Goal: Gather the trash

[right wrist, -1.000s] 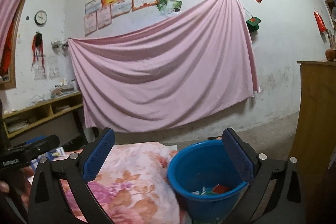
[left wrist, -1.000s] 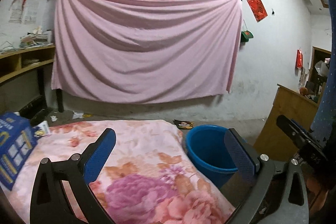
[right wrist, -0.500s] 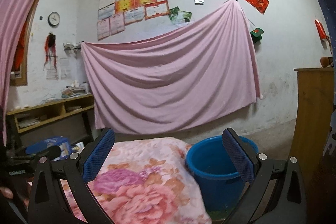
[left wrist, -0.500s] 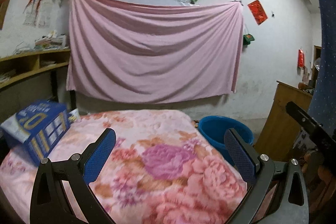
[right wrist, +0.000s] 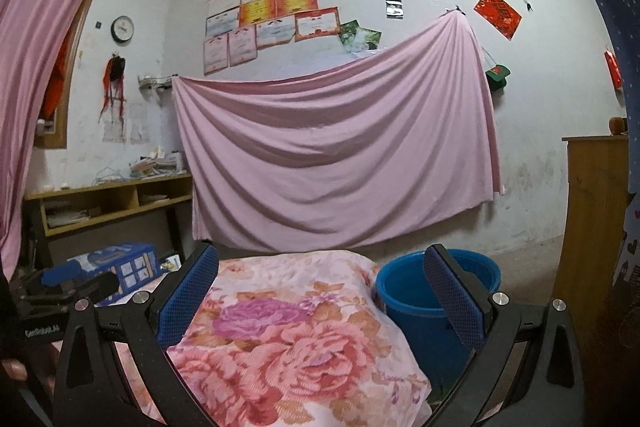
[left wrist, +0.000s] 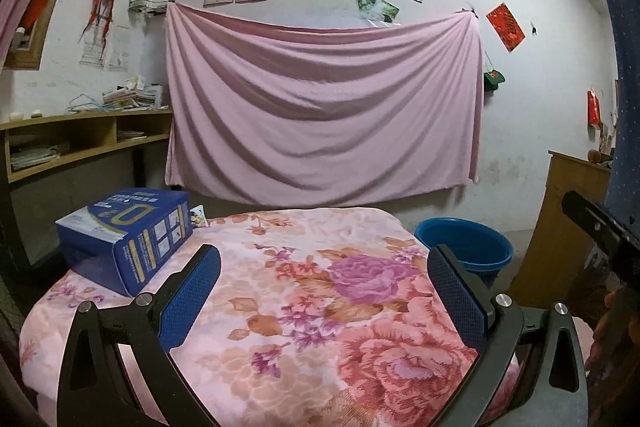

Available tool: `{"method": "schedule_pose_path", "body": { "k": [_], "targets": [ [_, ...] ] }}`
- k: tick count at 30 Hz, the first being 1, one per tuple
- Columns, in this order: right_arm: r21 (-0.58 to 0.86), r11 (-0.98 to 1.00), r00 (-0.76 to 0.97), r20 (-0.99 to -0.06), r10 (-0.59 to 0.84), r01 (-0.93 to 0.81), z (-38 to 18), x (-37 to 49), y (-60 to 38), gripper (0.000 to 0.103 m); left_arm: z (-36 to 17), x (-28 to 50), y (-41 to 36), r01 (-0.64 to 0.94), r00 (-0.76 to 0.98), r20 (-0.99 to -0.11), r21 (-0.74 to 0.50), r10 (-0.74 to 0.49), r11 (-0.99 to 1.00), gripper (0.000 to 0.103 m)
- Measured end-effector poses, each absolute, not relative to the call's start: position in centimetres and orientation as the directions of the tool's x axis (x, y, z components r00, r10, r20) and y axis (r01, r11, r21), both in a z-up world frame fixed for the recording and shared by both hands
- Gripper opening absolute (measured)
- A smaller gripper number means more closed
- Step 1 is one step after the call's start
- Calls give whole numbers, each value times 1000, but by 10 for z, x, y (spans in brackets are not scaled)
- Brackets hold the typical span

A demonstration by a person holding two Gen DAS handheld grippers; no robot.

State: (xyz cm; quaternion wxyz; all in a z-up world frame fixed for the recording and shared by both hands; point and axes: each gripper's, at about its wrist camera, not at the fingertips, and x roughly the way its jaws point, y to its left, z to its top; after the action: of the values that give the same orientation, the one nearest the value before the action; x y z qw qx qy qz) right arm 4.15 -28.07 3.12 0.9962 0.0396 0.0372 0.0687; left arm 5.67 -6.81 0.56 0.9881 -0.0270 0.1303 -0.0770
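1. Both hand-held tools hang above a table covered with a floral cloth (left wrist: 320,307); the left gripper (left wrist: 324,291) has its jaws spread wide with nothing between them, and the right gripper (right wrist: 320,291) is spread just as wide and equally empty.

2. The blue bucket (right wrist: 424,291), seemingly the place for the trash, stands on the floor just beside the right edge of the table; in the left wrist view the blue bucket (left wrist: 466,247) shows only its rim and inner wall, so what lies inside cannot be told.

3. The cloth in the middle and near part of the table shows no loose scraps, which suggests most of the collecting is finished.

4. A blue box (left wrist: 124,235) stands on the far left of the table, and a small printed packet (left wrist: 198,217) lies just behind its right corner; whether either counts as trash is a judgement, but the packet looks the likelier leftover.

5. If it does, one reach to the far left and one drop into the bucket appear to remain.
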Motion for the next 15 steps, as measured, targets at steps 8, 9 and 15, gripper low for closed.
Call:
{"method": "schedule_pose_path", "body": {
  "k": [8, 9, 15],
  "targets": [
    [86, 987, 982, -116, 147, -137, 18, 41, -277, 103, -10, 55, -66, 148, 957, -247, -44, -154, 988, 101],
    [89, 987, 982, -124, 145, -135, 16, 42, -277, 103, -12, 54, -66, 146, 957, -246, -41, -152, 988, 101],
    [95, 988, 978, -156, 139, -125, 7, 46, -279, 103, -20, 56, -68, 142, 957, -252, -27, -144, 989, 101]
  ]
}}
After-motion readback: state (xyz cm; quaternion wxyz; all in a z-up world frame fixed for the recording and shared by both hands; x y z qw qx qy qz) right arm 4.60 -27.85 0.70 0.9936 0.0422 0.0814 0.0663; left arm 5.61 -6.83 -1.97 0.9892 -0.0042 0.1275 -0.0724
